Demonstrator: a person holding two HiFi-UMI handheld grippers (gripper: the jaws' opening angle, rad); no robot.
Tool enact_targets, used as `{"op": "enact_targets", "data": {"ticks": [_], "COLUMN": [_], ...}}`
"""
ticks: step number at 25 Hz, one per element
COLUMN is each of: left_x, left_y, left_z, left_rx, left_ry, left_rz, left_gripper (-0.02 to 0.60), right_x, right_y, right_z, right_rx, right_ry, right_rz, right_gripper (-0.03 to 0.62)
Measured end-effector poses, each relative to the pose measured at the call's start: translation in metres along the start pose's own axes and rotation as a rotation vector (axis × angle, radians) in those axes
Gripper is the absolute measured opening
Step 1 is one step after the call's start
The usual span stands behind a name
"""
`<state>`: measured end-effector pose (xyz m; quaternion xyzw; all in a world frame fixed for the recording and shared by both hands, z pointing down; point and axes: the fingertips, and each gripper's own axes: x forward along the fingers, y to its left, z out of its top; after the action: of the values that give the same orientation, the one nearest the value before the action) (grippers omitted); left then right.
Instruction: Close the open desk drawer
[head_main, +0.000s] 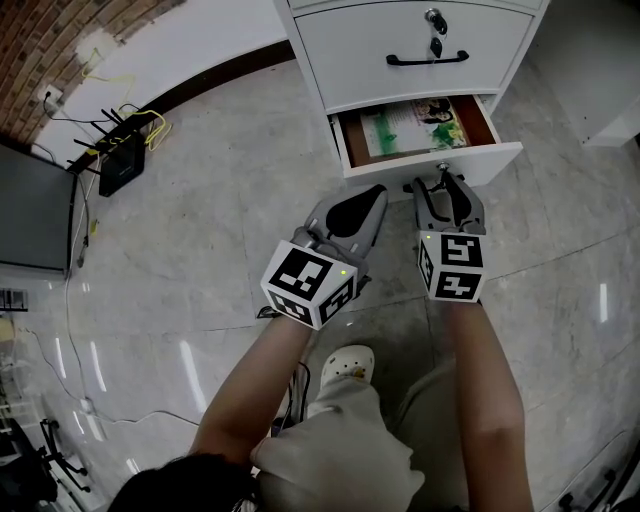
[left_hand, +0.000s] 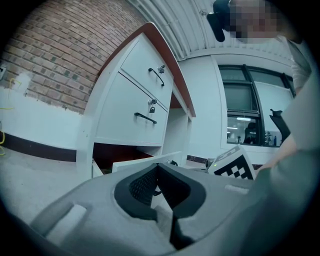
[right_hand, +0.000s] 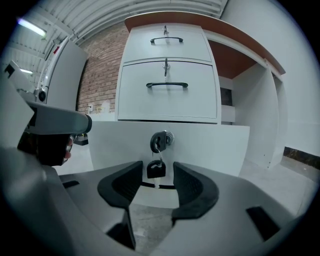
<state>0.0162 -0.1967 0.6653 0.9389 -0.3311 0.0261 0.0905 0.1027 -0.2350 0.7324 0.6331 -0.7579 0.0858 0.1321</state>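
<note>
The open drawer (head_main: 440, 160) is the lowest of the white desk's stack. It is pulled out over the marble floor (head_main: 200, 200), and a green printed booklet (head_main: 415, 125) lies inside it. The two drawers above it are shut flush, and the nearer one has a black handle (head_main: 427, 58).

My right gripper (head_main: 441, 183) points at the middle of the drawer's white front panel (right_hand: 210, 145). Its jaws are partly open, and the small black key (right_hand: 156, 169) hanging from the lock (right_hand: 161, 141) dangles in the gap between them. Neither pad presses on the key.

My left gripper (head_main: 375, 190) hangs just beside the right one, off the drawer's left end. Its jaw tips are together and hold nothing.
</note>
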Motion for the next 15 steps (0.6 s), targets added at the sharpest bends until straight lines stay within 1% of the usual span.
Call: {"op": "enact_targets", "data": {"ticks": [6, 15], "left_x": [0.011, 0.024], "left_y": [0.005, 0.013], "left_z": [0.003, 0.013], "left_rx": [-0.01, -0.005], "left_ry": [-0.005, -0.012], "left_rz": [0.001, 0.0], "left_gripper": [0.006, 0.006], "right_x": [0.011, 0.03], "right_y": [-0.002, -0.005], "right_z": [0.004, 0.01], "right_rx": [-0.017, -0.032], "right_ry": [0.043, 0.092], "right_rz": [0.017, 0.012], "right_gripper": [0.195, 0.192]}}
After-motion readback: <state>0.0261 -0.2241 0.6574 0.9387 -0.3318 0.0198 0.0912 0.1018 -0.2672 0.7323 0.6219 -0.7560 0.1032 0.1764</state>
